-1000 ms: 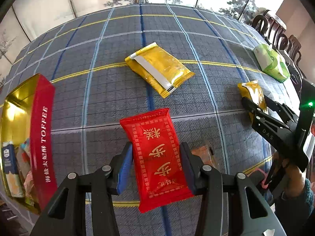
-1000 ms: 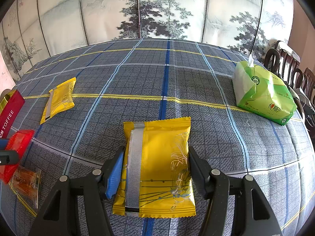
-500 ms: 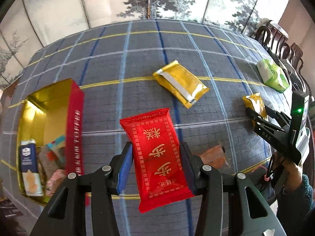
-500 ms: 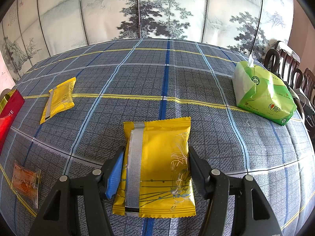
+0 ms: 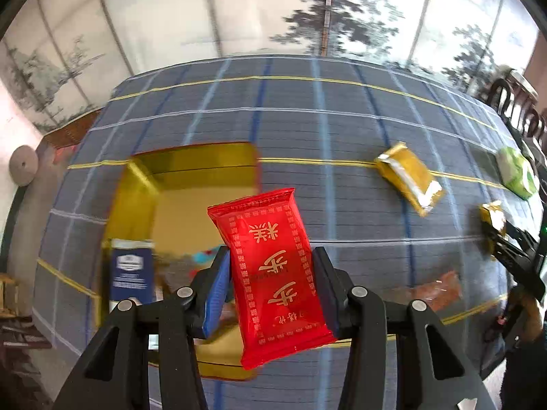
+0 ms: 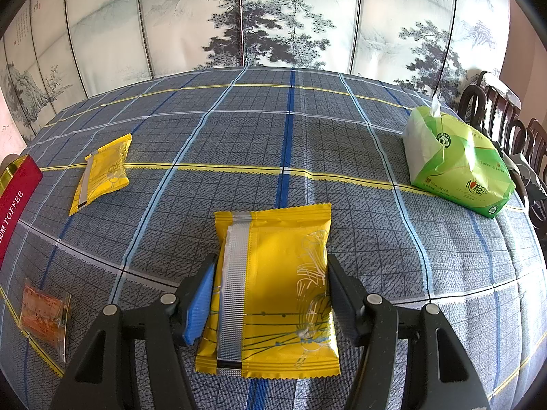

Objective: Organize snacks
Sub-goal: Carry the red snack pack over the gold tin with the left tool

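My left gripper (image 5: 271, 282) is shut on a red snack packet (image 5: 270, 263) and holds it in the air over the open gold toffee tin (image 5: 191, 177), which holds a blue packet (image 5: 131, 270) and other snacks. My right gripper (image 6: 270, 294) is shut on a yellow snack packet (image 6: 273, 287) just above the table; it also shows at the right edge of the left wrist view (image 5: 492, 218). Another yellow packet (image 6: 104, 172) (image 5: 408, 177) and a small orange packet (image 6: 42, 314) (image 5: 434, 290) lie on the cloth.
The table has a blue plaid cloth (image 6: 290, 130). A green tissue pack (image 6: 454, 167) sits at the right, near dark wooden chairs (image 6: 495, 109). The tin's red side (image 6: 13, 201) shows at the left edge of the right wrist view. A painted screen stands behind.
My left gripper has swung left with the red packet, from over the cloth to over the open tin. The right gripper and its yellow packet have not moved.
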`<action>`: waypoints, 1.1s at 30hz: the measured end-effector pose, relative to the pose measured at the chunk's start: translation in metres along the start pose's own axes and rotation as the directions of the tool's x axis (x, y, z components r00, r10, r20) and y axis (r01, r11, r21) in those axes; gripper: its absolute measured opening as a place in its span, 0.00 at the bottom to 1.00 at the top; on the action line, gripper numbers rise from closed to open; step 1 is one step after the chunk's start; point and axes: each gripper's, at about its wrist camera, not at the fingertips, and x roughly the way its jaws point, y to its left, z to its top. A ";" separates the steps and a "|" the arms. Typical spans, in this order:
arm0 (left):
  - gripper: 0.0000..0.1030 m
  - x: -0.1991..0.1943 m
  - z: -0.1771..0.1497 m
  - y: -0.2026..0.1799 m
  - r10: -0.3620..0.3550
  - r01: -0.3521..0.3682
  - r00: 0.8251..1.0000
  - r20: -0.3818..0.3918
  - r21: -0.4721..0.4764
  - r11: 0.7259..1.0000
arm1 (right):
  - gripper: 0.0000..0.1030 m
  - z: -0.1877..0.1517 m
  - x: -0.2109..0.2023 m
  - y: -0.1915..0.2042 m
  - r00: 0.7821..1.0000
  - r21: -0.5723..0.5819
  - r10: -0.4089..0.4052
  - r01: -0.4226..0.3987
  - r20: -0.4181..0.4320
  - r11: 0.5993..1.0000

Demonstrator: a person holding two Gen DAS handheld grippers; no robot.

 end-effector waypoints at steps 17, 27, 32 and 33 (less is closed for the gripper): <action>0.42 0.031 -0.023 0.072 0.112 -0.114 0.992 -0.065 -0.028 0.993 | 0.61 0.000 0.000 0.000 1.000 -0.001 -0.001 0.001 0.000 1.000; 0.42 0.043 -0.036 0.079 0.120 -0.120 0.990 -0.078 0.005 0.993 | 0.61 0.000 0.000 -0.001 1.000 -0.002 -0.001 0.001 0.000 1.000; 0.44 0.044 -0.039 0.079 0.126 -0.126 0.989 -0.071 0.016 0.992 | 0.61 0.000 0.000 -0.001 1.000 -0.002 -0.001 0.001 0.000 1.000; 0.45 0.044 -0.039 0.079 0.128 -0.127 0.989 -0.071 0.017 0.992 | 0.61 0.000 0.000 -0.001 1.000 -0.002 -0.001 0.001 0.000 1.000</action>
